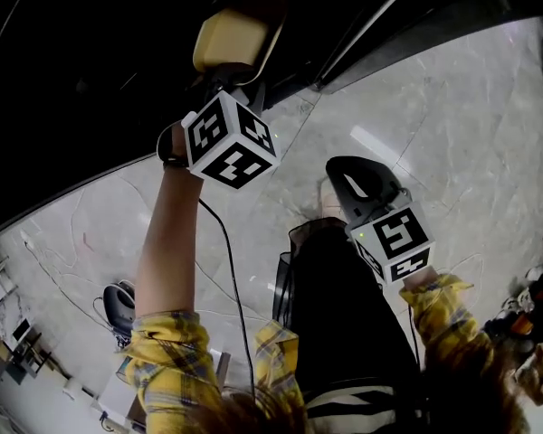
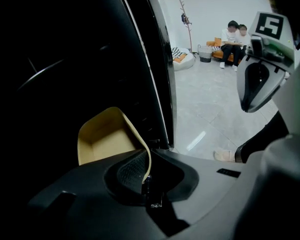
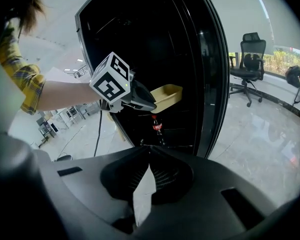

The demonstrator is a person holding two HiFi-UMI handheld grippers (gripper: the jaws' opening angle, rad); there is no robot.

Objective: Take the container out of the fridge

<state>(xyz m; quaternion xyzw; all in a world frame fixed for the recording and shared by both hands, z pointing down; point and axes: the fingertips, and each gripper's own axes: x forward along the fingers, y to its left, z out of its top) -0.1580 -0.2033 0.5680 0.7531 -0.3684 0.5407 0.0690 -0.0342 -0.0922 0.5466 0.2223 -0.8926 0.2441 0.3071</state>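
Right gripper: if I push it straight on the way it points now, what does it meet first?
Most likely the bottle inside the open fridge. It stands just below the container that the left gripper holds. Depth in the dark interior is hard to judge.

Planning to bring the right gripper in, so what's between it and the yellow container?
Open air, by the right gripper view: the container hangs in the left gripper, with a red-labelled bottle lower in the fridge.
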